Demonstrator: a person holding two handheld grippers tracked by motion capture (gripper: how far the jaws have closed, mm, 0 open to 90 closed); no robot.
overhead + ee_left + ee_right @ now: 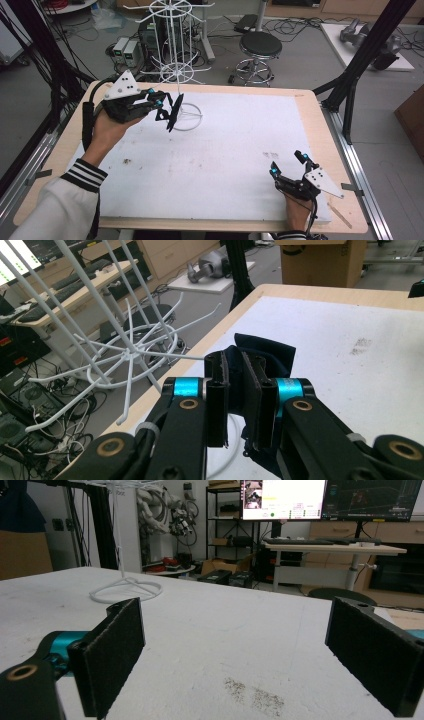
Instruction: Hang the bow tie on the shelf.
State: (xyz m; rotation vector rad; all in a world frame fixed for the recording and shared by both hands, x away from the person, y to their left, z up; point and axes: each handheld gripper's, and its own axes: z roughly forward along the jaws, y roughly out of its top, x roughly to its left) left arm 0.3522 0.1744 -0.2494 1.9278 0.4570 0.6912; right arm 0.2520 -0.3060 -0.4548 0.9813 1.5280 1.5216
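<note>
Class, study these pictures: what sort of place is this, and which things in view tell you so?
Most likely a robotics lab or workshop. A white work table stands amid loose floor cables, a robot hand lies on a side board, and monitors glow above a desk. The left gripper holds a dark cloth by a white wire rack.

Non-task items, placed relative to the table [310, 107]: round black stool [260, 47] on the floor just beyond its far edge; grey power boxes [126, 50] beyond its far-left corner; a white board carrying grey robot parts [367, 37] off its far-right corner.
</note>
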